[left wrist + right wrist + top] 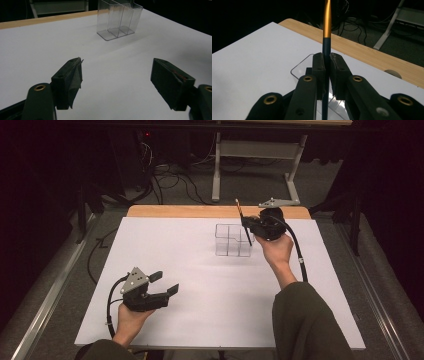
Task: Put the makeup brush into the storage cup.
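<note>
A clear plastic organizer (230, 240) with several compartments stands on the white table top (210, 285) toward the far side. My right gripper (246, 223) hovers just above and to the right of it, shut on a slim pen (240, 212) with an orange upper part and a dark lower part. The pen (327, 22) stands upright between the jaws of my right gripper (326, 57), its lower end pointing down over the organizer's rim (298, 68). My left gripper (165, 282) rests near the front left, open and holding nothing. Beyond the spread jaws of my left gripper (117, 62), the organizer (117, 20) is farther off.
A bare wooden strip (200, 211) runs along the table's far edge. Behind it on the floor stand a grey metal table frame (255, 165) and tangled cables (170, 180). Metal rails flank the table on both sides.
</note>
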A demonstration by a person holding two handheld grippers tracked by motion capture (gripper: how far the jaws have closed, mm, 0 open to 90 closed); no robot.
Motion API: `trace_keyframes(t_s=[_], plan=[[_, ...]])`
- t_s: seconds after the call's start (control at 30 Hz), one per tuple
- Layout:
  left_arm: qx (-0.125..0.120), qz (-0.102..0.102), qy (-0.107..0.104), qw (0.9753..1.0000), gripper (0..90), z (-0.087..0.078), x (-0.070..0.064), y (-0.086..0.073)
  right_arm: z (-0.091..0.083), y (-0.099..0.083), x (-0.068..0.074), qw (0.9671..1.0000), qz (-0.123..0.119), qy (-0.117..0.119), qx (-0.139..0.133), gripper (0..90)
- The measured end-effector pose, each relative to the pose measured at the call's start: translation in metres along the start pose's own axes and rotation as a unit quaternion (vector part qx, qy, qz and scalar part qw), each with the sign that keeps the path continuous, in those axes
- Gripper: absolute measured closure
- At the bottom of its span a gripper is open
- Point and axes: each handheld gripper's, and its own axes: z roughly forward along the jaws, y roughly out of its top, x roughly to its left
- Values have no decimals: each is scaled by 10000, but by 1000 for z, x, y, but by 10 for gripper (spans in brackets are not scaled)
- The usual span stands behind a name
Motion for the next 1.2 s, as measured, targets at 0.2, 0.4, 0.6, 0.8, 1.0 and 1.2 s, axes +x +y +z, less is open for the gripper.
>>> trace_keyframes(t_s=[0.2, 0.4, 0.6, 0.8, 1.0, 1.2], plan=[[-5, -27, -6, 10000, 254, 0, 1, 0, 6, 1, -1, 10000, -13, -13, -3, 845], [3, -8, -2, 10000, 254, 0, 0, 0, 9, 5, -1, 10000, -7, -57, -47, 845], [1, -27, -4, 10000, 254, 0, 0, 0, 15, 9, -1, 9999, -37, -143, -84, 844], [27, 12, -12, 10000, 255, -1, 1, 0, 20, 10, -3, 9997, -40, -216, -97, 844], [19, 7, -8, 10000, 255, 0, 0, 0, 25, 8, -5, 9995, -46, -297, -73, 844], [32, 7, -21, 10000, 254, -1, 1, 0, 31, 7, -8, 9994, -49, -298, -152, 844]])
